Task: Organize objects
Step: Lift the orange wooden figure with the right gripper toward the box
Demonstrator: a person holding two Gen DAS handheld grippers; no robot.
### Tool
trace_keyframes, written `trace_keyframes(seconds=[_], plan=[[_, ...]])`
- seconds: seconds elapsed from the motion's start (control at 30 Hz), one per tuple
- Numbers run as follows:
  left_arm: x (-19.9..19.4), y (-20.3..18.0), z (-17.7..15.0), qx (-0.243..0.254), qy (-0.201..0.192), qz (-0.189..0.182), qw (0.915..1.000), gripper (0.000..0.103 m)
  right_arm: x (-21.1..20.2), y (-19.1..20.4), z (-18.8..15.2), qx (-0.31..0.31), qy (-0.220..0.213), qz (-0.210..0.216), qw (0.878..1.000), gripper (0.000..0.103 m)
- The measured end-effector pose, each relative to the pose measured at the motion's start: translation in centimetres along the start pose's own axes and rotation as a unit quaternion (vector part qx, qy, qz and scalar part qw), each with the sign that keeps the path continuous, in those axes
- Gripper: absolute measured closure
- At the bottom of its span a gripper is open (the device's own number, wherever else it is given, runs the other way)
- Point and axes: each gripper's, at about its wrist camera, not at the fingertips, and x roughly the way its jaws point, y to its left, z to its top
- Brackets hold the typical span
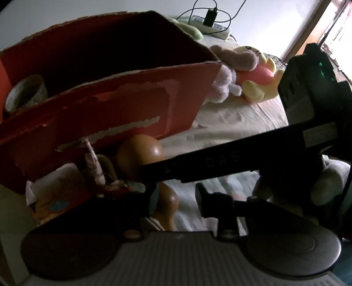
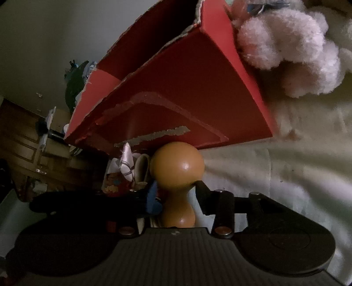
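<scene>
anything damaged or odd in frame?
Yes. The red cardboard box is worn: its top edges are ragged and torn, and strips of the red surface on its front wall have peeled to pale cardboard. A pink plush toy presses against its corner. Nothing looks spilled.

We see black fingers (image 2: 203, 198) with brass screws ahead of each ribbed grey gripper body (image 2: 176, 253); a white glove (image 1: 325, 187) beside it.

White bedsheet (image 2: 297, 176), charger w/ cable (image 1: 210, 15), wooden door (image 2: 19, 140) in bkgd.
</scene>
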Motion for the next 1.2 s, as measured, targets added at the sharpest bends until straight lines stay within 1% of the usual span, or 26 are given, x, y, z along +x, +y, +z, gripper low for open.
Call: trace_keyframes(seconds=[0.13, 0.2, 0.27, 0.43, 0.5, 0.67, 0.83, 0.97, 1.03, 1.1, 1.2], plan=[[0.3, 0.7, -0.1, -0.003, 0.008, 0.006, 1.0000, 0.070, 0.3, 0.1, 0.0, -0.010, 0.006, -0.005, 1.000, 0.052], [0.7, 1.1, -0.1, -0.005, 0.012, 0.010, 0.9999, 0.070, 0.7, 0.0, 0.0, -0.002, 0.010, -0.002, 1.000, 0.049], [1.0, 1.5, 0.1, -0.011, 0.015, 0.005, 0.9998, 0.070, 1.0, -0.3, 0.0, 0.005, 0.013, 0.001, 1.000, 0.048], [1.6, 1.4, 0.1, -0.002, 0.021, 0.006, 0.9998, 0.070, 1.0, -1.0, 0.4, 0.019, 0.020, 0.011, 1.000, 0.049], [1.9, 1.0, 0.1, 0.008, 0.024, 0.007, 0.9997, 0.070, 0.6, -1.5, 0.4, 0.027, 0.024, 0.014, 0.999, 0.051], [2.0, -0.5, 0.5, 0.040, 0.028, -0.012, 0.9987, 0.070, -1.8, -3.0, 0.2, 0.052, 0.017, 0.011, 0.998, 0.052], [1.0, -2.8, 1.0, 0.087, 0.020, -0.044, 0.9950, 0.070, -5.9, -4.5, -0.6, 0.079, -0.011, 0.016, 0.997, 0.053], [-0.3, -5.1, 1.9, 0.134, 0.000, -0.065, 0.9888, 0.070, -8.9, -3.9, -0.8, 0.085, -0.048, 0.014, 0.995, 0.054], [-0.8, -6.4, 2.7, 0.157, -0.017, -0.073, 0.9847, 0.070, -10.7, -3.8, -0.6, 0.082, -0.070, 0.013, 0.994, 0.054], [-2.0, -7.0, 3.4, 0.176, -0.037, -0.081, 0.9803, 0.070, -12.5, -3.4, -0.1, 0.075, -0.094, 0.014, 0.993, 0.055], [-3.9, -7.7, 5.2, 0.192, -0.073, -0.095, 0.9740, 0.070, -14.9, -2.1, 0.9, 0.055, -0.130, 0.016, 0.990, 0.055]])
